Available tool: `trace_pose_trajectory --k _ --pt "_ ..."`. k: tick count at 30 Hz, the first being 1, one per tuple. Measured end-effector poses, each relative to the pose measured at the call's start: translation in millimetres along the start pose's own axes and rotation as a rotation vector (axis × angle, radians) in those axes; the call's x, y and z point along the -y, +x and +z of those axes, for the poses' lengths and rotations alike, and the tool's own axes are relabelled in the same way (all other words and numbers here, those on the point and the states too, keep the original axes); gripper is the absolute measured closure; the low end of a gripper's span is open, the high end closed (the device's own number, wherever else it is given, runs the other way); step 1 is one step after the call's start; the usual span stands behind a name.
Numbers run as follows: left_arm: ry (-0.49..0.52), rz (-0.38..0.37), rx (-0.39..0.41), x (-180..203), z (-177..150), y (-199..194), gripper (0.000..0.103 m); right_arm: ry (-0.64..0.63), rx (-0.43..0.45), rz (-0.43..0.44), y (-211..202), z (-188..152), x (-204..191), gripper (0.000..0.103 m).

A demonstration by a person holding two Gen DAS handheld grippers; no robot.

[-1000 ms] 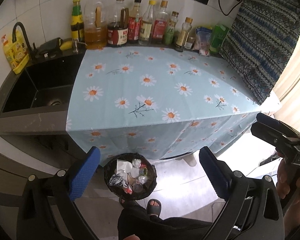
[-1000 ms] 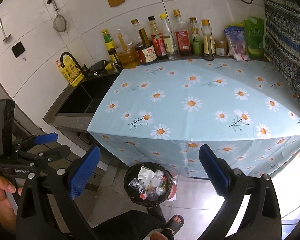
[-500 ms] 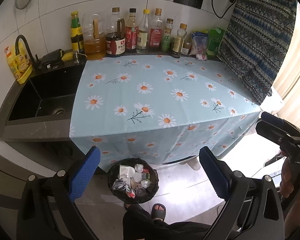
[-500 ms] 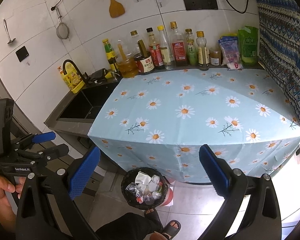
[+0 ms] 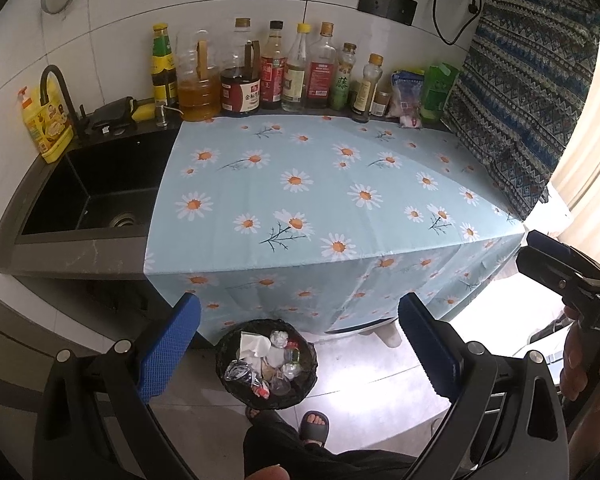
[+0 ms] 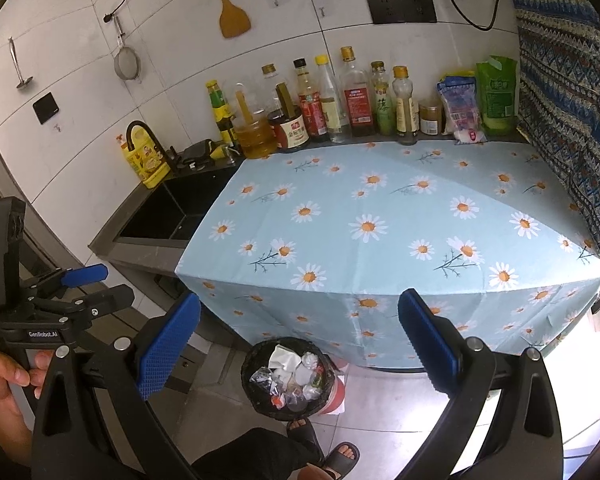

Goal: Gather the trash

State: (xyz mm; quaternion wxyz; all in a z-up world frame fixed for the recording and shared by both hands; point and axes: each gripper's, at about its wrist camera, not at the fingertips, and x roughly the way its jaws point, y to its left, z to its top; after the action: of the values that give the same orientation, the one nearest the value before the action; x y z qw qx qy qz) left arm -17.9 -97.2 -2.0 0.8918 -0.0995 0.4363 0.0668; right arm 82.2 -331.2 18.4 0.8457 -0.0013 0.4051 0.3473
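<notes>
The left gripper [image 5: 298,344] and right gripper [image 6: 298,344] both gape wide and hold nothing. Below and between each one's fingers, on the floor, sits the bin [image 5: 266,364], full of wrappers and tissue [image 5: 254,346]. Ahead, the flowered cloth [image 5: 320,200] shows no litter, so collection looks essentially finished.

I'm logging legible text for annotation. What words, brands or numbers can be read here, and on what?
"GenRobot.AI": on the black body of the left gripper, seen from the right wrist camera.
"DAS", cut off by the frame edge: on the body of the right gripper, seen from the left wrist camera.
Labels on the bottles, the yellow detergent bottle and the green pouch: printed text, too small and blurred to read.
</notes>
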Motion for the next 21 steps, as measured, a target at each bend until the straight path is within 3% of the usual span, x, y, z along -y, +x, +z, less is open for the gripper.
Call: trace_pose_trajectory --k 21 --pt "0.018 0.014 0.017 2.7 4.2 -1.7 0.007 -0.011 -0.015 -0.009 5.4 1.7 0.4 0.005"
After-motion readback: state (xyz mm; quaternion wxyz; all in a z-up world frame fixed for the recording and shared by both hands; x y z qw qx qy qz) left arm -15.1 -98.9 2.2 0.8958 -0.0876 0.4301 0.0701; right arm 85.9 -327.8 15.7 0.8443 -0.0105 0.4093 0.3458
